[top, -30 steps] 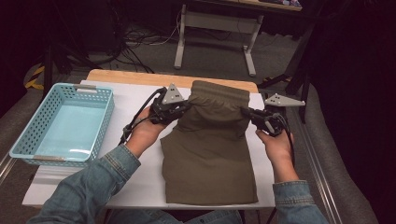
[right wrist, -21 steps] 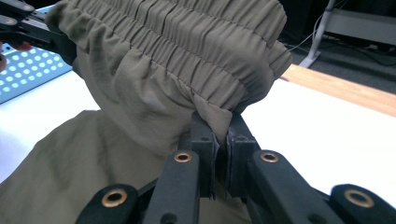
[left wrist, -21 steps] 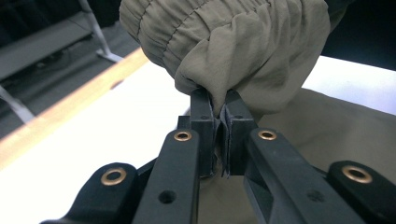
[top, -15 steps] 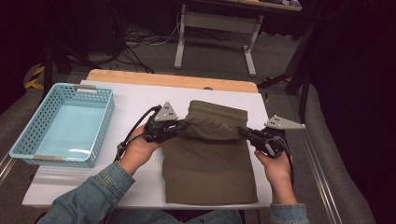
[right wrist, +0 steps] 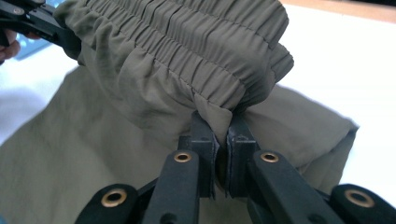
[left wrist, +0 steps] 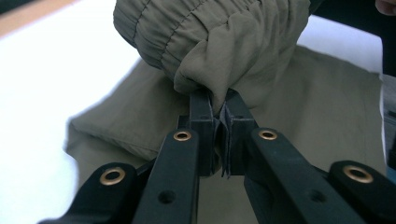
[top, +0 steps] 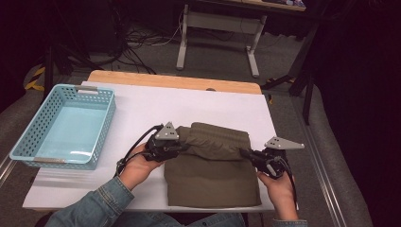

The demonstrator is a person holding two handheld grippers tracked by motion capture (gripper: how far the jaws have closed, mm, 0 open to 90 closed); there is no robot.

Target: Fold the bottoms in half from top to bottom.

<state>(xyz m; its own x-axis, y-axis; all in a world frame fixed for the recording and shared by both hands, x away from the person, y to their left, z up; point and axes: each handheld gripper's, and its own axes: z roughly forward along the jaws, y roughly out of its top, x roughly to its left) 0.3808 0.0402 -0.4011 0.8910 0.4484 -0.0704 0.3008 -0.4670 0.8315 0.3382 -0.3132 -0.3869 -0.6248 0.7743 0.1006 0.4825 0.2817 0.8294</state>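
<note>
Dim room, cables and a metal stand on the floor behind; the work is done on a white bench [top: 142, 106] with a wooden far edge. A blue basket [top: 66, 126] stands at its left, well apart from the work.

Item under handling: an olive garment [top: 213, 175] with an elastic waistband [top: 217, 142], lying flat near the front edge of the bench. The waistband end is lifted and doubled over the lower part.

Left tongs [top: 182, 146]: jaws together, clamped on a pinch of cloth at the left corner of the waistband; the left gripper view shows the fabric bunched between the jaws [left wrist: 219, 100]. Right tongs [top: 243, 153]: likewise clamped on the right corner, cloth pinched just below the gathered elastic [right wrist: 217, 116].

Handling assessment: the fabric appears thin, light and wholly limp. It drapes and creases where lifted and will hold no shape between the two grips, so the middle is likely to sag. The weave looks smooth, so a shallow pinch could slip out. The gathered band is the thickest, firmest part and the sound place to hold; both grips sit at or just under it, one at each corner, which I judge correct for keeping the fold straight. No fragility noted; the risk is an uneven or skewed fold.
</note>
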